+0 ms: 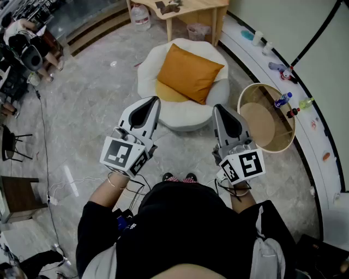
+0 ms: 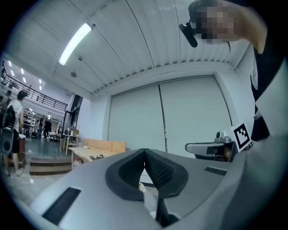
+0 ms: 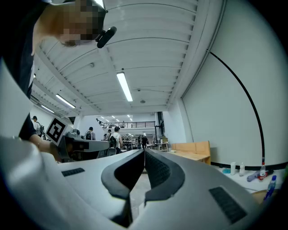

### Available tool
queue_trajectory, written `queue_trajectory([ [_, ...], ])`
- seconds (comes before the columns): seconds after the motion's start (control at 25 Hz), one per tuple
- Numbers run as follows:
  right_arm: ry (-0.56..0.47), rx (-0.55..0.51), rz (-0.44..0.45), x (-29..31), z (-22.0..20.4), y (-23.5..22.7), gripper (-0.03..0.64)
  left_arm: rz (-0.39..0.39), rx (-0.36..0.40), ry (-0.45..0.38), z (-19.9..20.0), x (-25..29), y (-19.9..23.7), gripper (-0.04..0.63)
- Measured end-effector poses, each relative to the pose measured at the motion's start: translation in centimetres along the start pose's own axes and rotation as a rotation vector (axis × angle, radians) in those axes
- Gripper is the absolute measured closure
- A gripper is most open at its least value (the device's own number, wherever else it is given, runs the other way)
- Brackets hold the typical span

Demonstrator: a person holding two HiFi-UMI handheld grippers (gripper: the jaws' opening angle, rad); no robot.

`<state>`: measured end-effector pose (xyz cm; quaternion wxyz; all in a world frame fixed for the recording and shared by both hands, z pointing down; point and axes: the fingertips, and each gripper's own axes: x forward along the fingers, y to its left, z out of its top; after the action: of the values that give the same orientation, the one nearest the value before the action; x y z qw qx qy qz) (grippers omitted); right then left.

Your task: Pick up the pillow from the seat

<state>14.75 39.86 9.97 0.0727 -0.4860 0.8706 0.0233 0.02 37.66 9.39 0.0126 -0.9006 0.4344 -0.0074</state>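
Both tongs are clenched and empty. The left tongs (image 1: 155, 100) and right tongs (image 1: 217, 108) each show jaws pressed tip to tip in their own gripper view. They're held side by side, well apart from each other, on the near side of the seat (image 1: 146, 73). In the head view their tips overlap the seat's near rim, and I can't tell contact from that angle.

The pillow (image 1: 189, 72) is orange and square, lying on top of the round white seat with one corner toward the far right. A yellow cushion (image 1: 166, 92) pokes out under its near-left edge. The pillow is apart from both tongs.

Room to move:
- **Left and near-left of the seat:** bare marbled floor (image 1: 92, 92), open.
- **Right of the seat:** tight. A round wooden stand (image 1: 260, 124) sits just beside the seat, then a curved white ledge (image 1: 319, 139) along the wall carries bottles (image 1: 282, 99).
- **Far side:** a wooden surface (image 1: 199, 6) stands near the seat's far edge, with a clear jug (image 1: 141, 16) by its left leg.
- **Further left:** a cable (image 1: 43, 136) trails on the floor, a black chair (image 1: 11, 144) is cut by the frame edge, and a person (image 1: 24, 32) is in the far-left corner.

Hidden or unclear:
- **Near floor:** the wearer's torso covers it, and only shoes (image 1: 179, 177) peek out.
- **Gripper views:** both look level across the room. The left one shows a pale sliver under its jaws, too small to identify.
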Motion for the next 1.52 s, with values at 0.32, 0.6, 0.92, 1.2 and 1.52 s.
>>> queue_trajectory([
  [0.32, -0.003, -0.007, 0.000, 0.5, 0.3, 1.3, 0.595, -0.012, 0.016, -0.002, 0.1, -1.0, 0.5, 0.586],
  [0.6, -0.039, 0.044, -0.001, 0.7, 0.8, 1.9, 0.594, -0.017, 0.011, -0.004, 0.1, -1.8, 1.3, 0.586],
  [0.92, -0.043, 0.045, -0.024, 1.0, 0.9, 2.6, 0.594, -0.028, 0.004, -0.027, 0.2, -2.5, 2.3, 0.586],
  [1.2, -0.041, 0.033, -0.018, 2.3, 0.9, 4.7, 0.594, -0.018, -0.016, -0.005, -0.2, -4.0, 4.3, 0.586],
  [1.52, -0.036, 0.024, 0.001, 5.0, 0.9, 8.2, 0.594, -0.002, -0.007, -0.074, 0.8, -6.4, 7.7, 0.586],
])
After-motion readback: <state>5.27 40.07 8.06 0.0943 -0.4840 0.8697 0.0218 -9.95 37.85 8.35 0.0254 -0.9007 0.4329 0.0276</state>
